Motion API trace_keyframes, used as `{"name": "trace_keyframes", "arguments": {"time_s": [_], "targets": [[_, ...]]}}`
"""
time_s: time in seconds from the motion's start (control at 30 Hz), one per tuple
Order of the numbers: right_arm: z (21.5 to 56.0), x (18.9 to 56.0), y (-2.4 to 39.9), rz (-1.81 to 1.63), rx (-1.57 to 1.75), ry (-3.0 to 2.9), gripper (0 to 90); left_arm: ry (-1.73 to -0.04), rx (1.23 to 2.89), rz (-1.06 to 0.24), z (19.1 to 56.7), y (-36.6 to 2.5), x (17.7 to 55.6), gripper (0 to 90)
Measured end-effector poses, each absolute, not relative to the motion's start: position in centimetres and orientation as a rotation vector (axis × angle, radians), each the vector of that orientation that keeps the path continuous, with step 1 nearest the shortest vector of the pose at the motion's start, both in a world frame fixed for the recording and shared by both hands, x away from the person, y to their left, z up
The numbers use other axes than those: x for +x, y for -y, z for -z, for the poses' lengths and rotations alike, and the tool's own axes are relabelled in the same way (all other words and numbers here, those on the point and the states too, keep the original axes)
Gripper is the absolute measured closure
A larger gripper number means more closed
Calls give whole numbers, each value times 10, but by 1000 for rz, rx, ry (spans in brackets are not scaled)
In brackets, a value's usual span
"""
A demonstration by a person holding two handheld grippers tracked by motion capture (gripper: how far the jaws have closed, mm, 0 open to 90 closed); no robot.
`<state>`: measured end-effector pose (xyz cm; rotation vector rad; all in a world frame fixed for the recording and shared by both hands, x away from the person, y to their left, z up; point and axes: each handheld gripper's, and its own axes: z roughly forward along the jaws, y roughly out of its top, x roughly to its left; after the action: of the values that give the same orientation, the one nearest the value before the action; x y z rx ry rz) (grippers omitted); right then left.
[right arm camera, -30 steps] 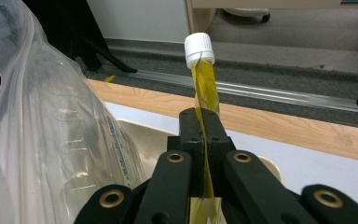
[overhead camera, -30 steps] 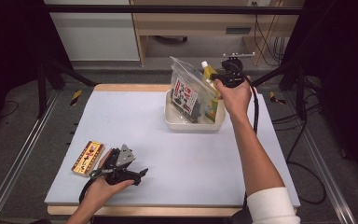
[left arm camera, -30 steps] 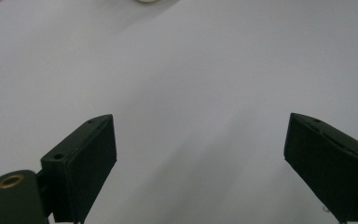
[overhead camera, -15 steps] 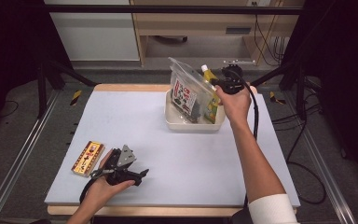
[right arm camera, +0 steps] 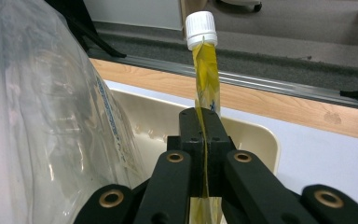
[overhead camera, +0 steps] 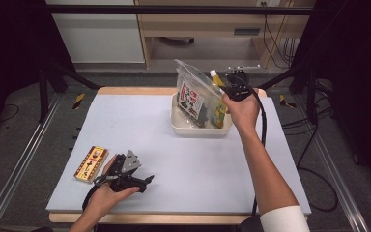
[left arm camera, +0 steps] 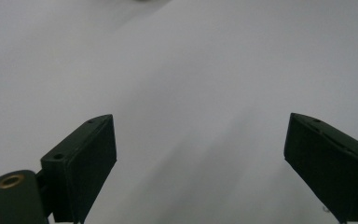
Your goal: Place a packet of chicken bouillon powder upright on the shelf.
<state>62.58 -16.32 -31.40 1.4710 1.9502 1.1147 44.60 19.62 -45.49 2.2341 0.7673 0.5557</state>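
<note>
My right gripper (right arm camera: pixel 204 122) is shut on a yellow spouted pouch (right arm camera: pixel 207 74) with a white screw cap, held upright over the cream tray (right arm camera: pixel 254 134). From above, the pouch (overhead camera: pixel 218 107) stands at the tray's (overhead camera: pixel 198 129) right side, next to a clear plastic bag (overhead camera: pixel 194 94) holding a printed packet; my right gripper (overhead camera: pixel 227 91) is beside the bag. The same bag (right arm camera: pixel 46 121) fills the left of the right gripper view. My left gripper (overhead camera: pixel 147 180) rests low on the grey mat near the front left, open, with nothing between its jaws (left arm camera: pixel 200 158).
A small yellow and red box (overhead camera: pixel 92 163) lies on the mat just left of my left hand. The grey mat (overhead camera: pixel 140 130) covers a wooden table; metal rails run along both sides. A cable trails from the right gripper down past the forearm.
The right gripper has shifted slightly with the pouch at the tray's right side. The left gripper has barely moved.
</note>
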Motion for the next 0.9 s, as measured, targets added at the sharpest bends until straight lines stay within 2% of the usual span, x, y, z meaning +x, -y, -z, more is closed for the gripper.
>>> {"name": "trace_keyframes", "arguments": {"time_s": [0.13, 0.2, 0.23, 0.27, 0.43, 0.67, 0.83, 0.9], "targets": [[315, 623, 162, -1118, 1443, -1945, 890, -769, 2232, -557, 454, -197, 446, 90], [315, 622, 160, -1098, 1430, -1941, 856, -766, 2236, -561, 454, -197, 446, 90], [315, 620, 158, -1094, 1423, -1944, 792, -766, 2234, -563, 453, -198, 446, 90], [314, 619, 158, -1086, 1418, -1941, 766, -766, 2235, -567, 453, -198, 446, 90], [308, 608, 162, -1112, 1386, -1930, 684, -771, 2230, -578, 451, -200, 446, 86], [299, 570, 179, -1155, 1277, -1910, 557, -811, 2203, -602, 445, -209, 448, 77], [305, 550, 190, -1193, 1261, -1904, 496, -827, 2193, -617, 441, -214, 449, 76], [315, 537, 195, -1172, 1255, -1933, 429, -821, 2177, -639, 438, -217, 449, 74]]}}
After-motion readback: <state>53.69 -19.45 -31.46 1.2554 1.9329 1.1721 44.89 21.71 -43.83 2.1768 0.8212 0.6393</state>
